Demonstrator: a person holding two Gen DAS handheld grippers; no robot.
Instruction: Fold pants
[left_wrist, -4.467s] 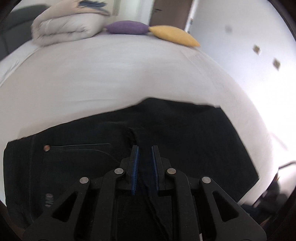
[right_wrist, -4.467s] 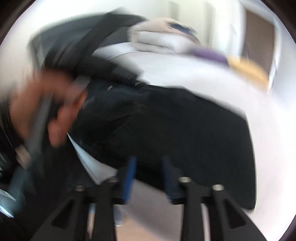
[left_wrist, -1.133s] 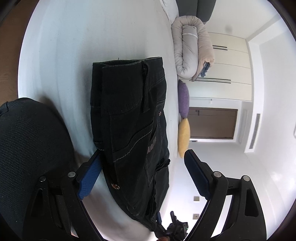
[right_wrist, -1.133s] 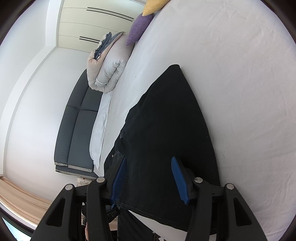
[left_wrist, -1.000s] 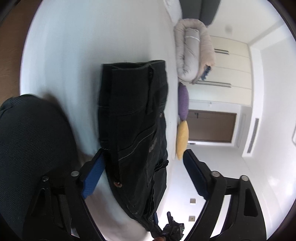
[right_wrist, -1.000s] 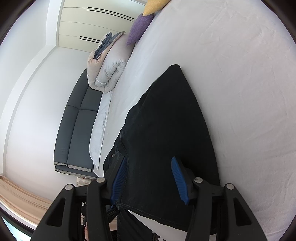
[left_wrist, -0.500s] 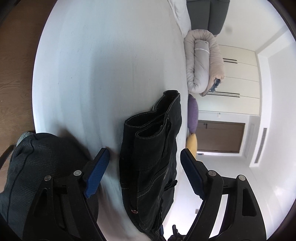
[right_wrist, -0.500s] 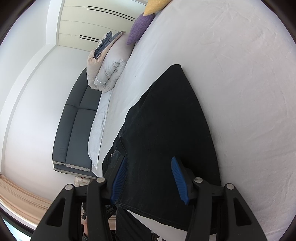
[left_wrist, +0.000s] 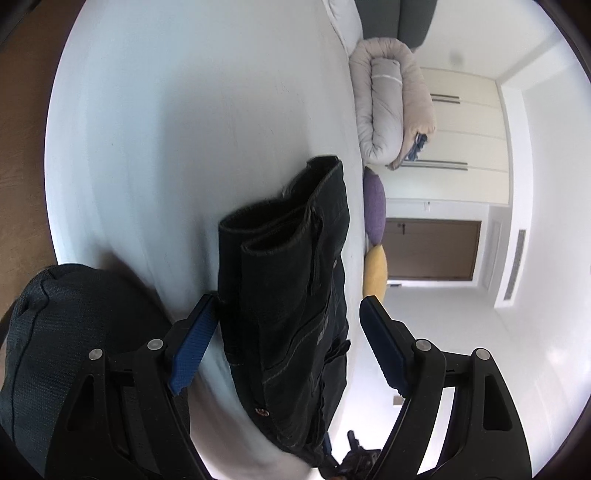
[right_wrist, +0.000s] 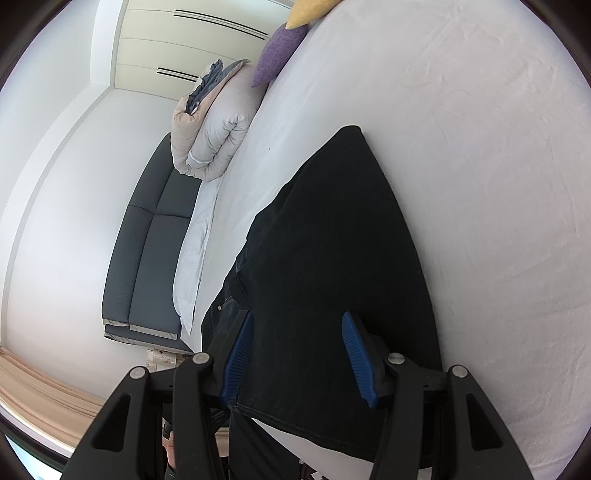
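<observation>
left wrist view: black jeans (left_wrist: 291, 295) lie folded on the white bed (left_wrist: 177, 129), the open waistband end facing the camera. left gripper (left_wrist: 284, 343) has its jaws wide, straddling the bundle without squeezing it. right gripper (right_wrist: 295, 354) sits over the flat leg end of the jeans (right_wrist: 332, 266), jaws partly open, nothing pinched. purple pillow (left_wrist: 373, 199) and yellow pillow (left_wrist: 375, 269) sit beyond.

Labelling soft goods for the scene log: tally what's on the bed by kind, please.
Black pants: 1
Small pillows: 2, one purple pillow, one yellow pillow
Rolled duvet: 1
Total: 4
</observation>
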